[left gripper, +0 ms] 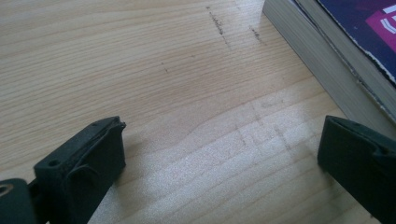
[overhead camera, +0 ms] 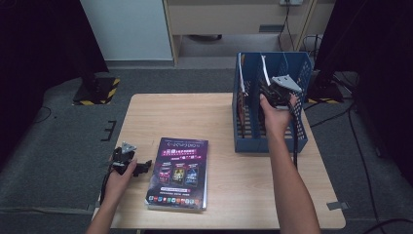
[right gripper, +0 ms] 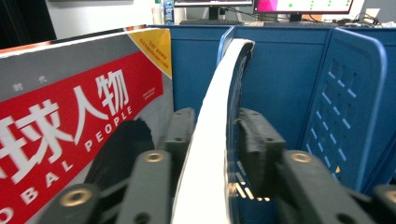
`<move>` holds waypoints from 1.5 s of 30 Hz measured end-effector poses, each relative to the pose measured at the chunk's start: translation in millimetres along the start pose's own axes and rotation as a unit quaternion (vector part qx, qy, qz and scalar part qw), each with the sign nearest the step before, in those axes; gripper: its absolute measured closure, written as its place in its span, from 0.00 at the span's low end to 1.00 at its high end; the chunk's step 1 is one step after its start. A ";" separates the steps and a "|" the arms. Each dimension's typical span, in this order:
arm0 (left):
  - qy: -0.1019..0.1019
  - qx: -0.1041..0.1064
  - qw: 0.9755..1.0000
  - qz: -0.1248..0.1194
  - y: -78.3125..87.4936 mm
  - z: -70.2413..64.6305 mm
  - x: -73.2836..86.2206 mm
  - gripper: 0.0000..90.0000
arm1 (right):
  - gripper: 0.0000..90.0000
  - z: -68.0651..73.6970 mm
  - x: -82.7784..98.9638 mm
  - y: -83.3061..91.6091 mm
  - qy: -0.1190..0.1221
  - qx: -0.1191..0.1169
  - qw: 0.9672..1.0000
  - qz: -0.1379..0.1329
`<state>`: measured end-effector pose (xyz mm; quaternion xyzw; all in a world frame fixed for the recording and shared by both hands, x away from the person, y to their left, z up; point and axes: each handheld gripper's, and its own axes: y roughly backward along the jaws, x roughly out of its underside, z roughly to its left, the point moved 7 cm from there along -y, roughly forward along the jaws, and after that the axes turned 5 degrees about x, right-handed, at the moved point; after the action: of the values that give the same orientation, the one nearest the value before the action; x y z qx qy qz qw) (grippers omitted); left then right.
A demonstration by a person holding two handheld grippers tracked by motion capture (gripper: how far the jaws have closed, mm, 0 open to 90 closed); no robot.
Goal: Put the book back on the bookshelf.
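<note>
A blue file rack [overhead camera: 298, 68] stands at the table's far right, with dividers inside [right gripper: 355, 93]. My right gripper [overhead camera: 268, 87] reaches down into it from above. In the right gripper view a thin magazine with a white page edge [right gripper: 205, 140] stands upright between the jaws of that gripper [right gripper: 212, 126]. The right pad stands a little off its cover, so the gripper is open. A red and grey magazine [right gripper: 84, 107] leans in the slot to the left. My left gripper [overhead camera: 144, 168] rests open on the table [left gripper: 222, 140], nothing between its jaws, just left of a purple-covered book stack [overhead camera: 179, 170].
The book stack's page edges [left gripper: 327, 51] lie close beside the left gripper's right jaw. Bare wooden tabletop [overhead camera: 185, 117] stretches between the books and the rack. Beyond the table are grey floor, stand bases with yellow-black tape [overhead camera: 97, 92] and cables.
</note>
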<state>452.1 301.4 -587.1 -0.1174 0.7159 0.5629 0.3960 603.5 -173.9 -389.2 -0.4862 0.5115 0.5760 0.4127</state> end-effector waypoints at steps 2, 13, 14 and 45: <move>0.000 0.000 1.000 0.000 0.0 0.0 0.0 0.00 | 0.64 0.3 1.5 1.8 0.004 0.000 1.000 0.003; -0.001 0.000 1.000 0.001 -0.4 -0.6 -0.2 0.00 | 0.37 -1.7 11.4 18.7 0.005 0.009 1.000 0.011; 0.000 0.000 1.000 0.001 -0.4 -0.7 -0.2 0.00 | 0.34 -1.9 11.8 22.3 0.006 0.007 1.000 0.014; 0.002 0.000 1.000 0.000 -1.0 -2.4 -0.5 0.00 | 0.17 11.8 45.7 77.3 -0.012 -0.049 0.997 0.052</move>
<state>452.0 298.8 -587.3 -0.1183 0.7170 0.5625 0.3944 518.2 -173.8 -419.4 -0.4717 0.5023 0.6271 0.3633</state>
